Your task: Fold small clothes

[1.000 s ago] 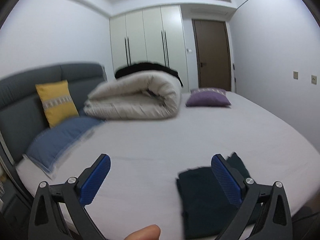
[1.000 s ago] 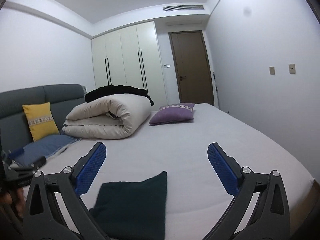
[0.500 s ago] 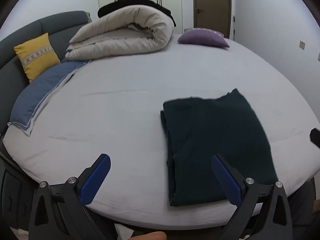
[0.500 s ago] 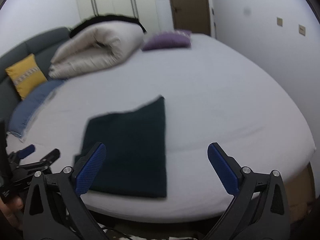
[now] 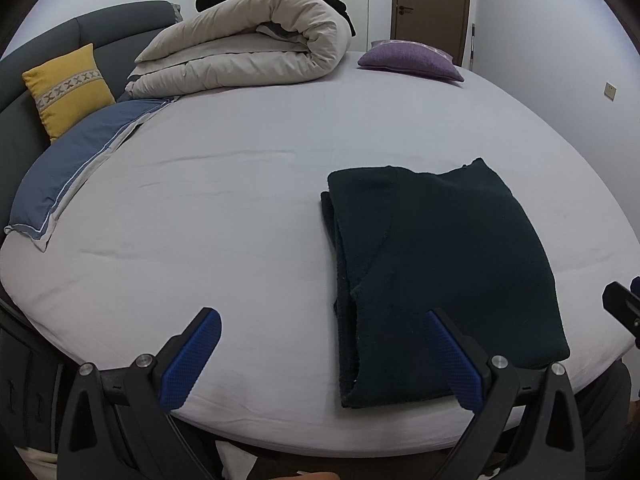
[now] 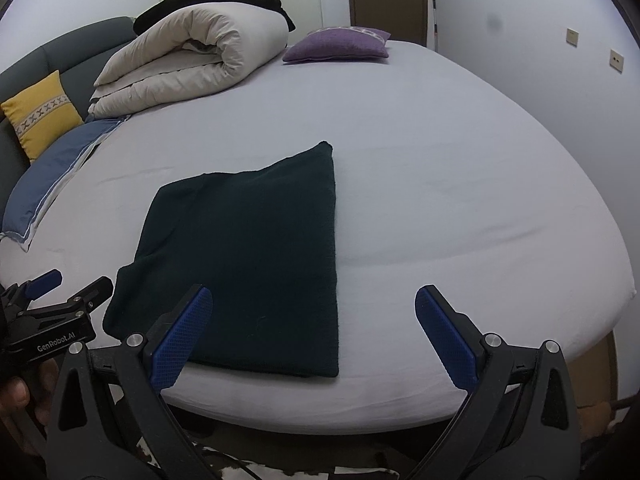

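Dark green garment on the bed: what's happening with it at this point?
A person holds two handheld grippers over a bed with a pale grey sheet. The dark green knitted garment lies flat near the bed's front edge, already folded into a rough rectangle with layered edges along one side. The left gripper and the right gripper are both open and empty, poised at the garment's near edge without touching it. A rolled beige duvet and cushions sit farther back.
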